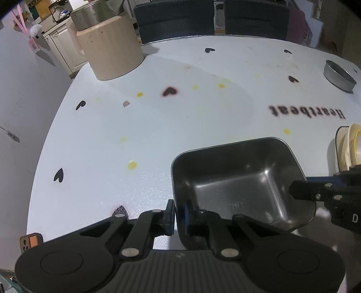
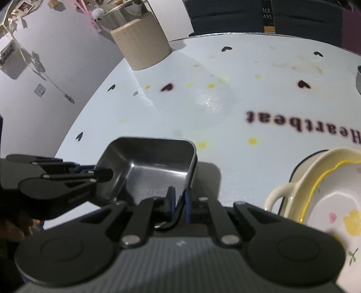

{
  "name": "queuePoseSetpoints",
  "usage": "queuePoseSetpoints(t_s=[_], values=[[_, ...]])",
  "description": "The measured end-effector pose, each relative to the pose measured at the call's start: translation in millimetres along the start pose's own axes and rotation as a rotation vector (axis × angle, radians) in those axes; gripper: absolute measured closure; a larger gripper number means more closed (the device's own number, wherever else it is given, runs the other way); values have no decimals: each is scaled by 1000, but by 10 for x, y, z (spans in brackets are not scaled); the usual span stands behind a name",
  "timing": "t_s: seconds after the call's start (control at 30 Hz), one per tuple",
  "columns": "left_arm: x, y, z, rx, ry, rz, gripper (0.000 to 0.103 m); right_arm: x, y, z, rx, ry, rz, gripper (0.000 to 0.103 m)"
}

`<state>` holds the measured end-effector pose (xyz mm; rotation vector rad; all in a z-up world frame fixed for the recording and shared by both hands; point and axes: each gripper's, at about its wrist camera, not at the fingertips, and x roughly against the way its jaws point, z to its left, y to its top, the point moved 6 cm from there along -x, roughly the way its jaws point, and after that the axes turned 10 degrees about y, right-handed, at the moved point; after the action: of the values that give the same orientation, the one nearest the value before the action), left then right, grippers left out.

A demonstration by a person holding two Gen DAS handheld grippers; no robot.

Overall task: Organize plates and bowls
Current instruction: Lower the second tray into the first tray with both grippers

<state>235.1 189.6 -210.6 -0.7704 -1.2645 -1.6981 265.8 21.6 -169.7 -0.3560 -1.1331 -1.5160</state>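
Note:
A dark square metal bowl [image 1: 239, 178] is held tilted above the white table [image 1: 158, 126]. My left gripper [image 1: 178, 213] is shut on its near left rim. My right gripper [image 2: 179, 200] is shut on the bowl's [image 2: 149, 164] near right rim; it also shows at the right edge of the left wrist view [image 1: 302, 191]. The left gripper shows at the left of the right wrist view [image 2: 99, 175]. A stack of cream and white bowls [image 2: 325, 198] with a yellow rim and a handle stands at the right; it also shows in the left wrist view [image 1: 348, 146].
A tall beige ribbed container [image 1: 108, 45] with a metal pot on it stands at the far left of the table. A round metal tin [image 1: 338, 74] sits at the far right. Dark chairs [image 1: 212, 20] stand behind the table. A wall is close on the left.

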Motion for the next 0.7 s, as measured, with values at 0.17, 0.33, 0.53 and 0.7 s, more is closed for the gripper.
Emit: queuePoseSetpoints(t_s=[0.17,0.33,0.53,0.7], values=[[5,5,14,13,2,0,91,2,-11,7,10,-7,7,93],[-18,3,15,13,-1,9,89,-34,-24,-18,8,-44,34,92],[-37,5,7,5,2,12,89,-53,-35,-60,-12,-38,45,92],[-82,23,2,-4,4,4,88,-51,-61,-50,-12,-26,56,92]])
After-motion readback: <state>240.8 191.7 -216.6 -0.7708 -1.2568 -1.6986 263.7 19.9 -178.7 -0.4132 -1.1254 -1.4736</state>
